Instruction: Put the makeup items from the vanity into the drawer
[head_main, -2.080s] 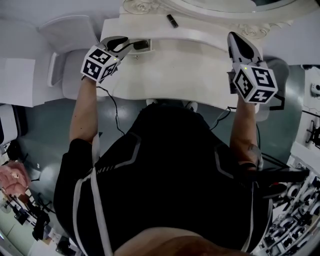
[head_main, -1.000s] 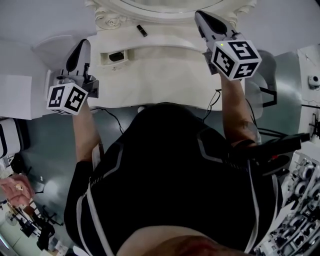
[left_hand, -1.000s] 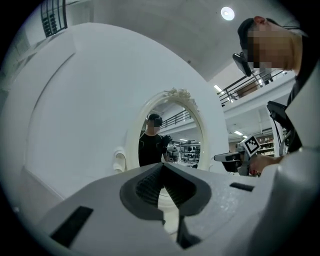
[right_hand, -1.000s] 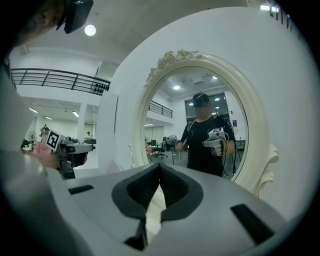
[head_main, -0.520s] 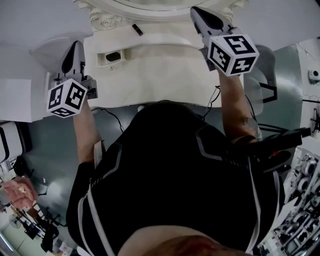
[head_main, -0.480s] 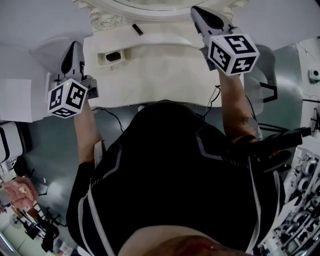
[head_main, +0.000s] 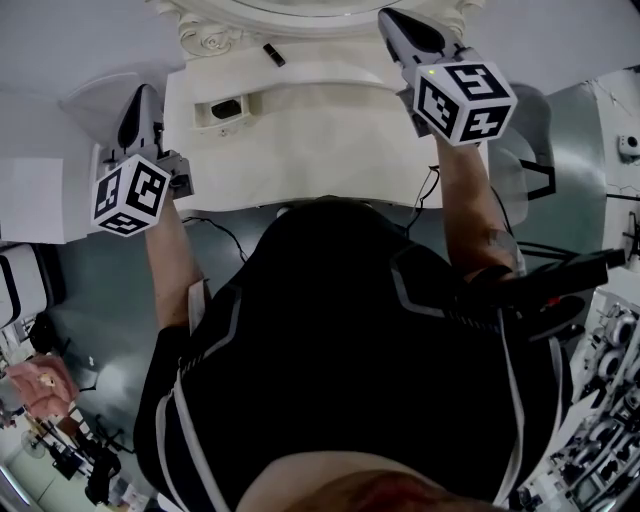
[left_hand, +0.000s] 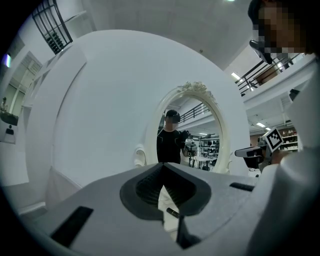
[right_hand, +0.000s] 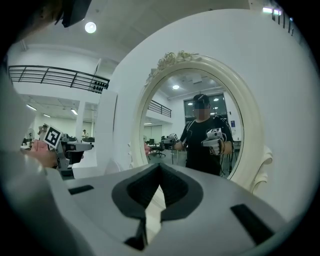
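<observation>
At vanity (head_main: 300, 140): left gripper (head_main: 138, 95), right gripper (head_main: 396, 20) closed

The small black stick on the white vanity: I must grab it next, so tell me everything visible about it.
The small black stick is short, slim and dark; its material is too small to tell. It lies flat, slanted, on the white vanity's raised back ledge, near the ornate cream mirror frame, touching only the ledge.

Your vanity top (head_main: 300, 140), upper centre, looks smooth, cream and faintly glossy, and the carved mirror frame (right_hand: 252, 120) shares that painted sheen. Your left gripper (left_hand: 161, 167) has a matt grey plastic shell and ribbed black pads (left_hand: 147, 187). Your shirt (head_main: 340, 330) is dark, slightly shiny cloth.
</observation>
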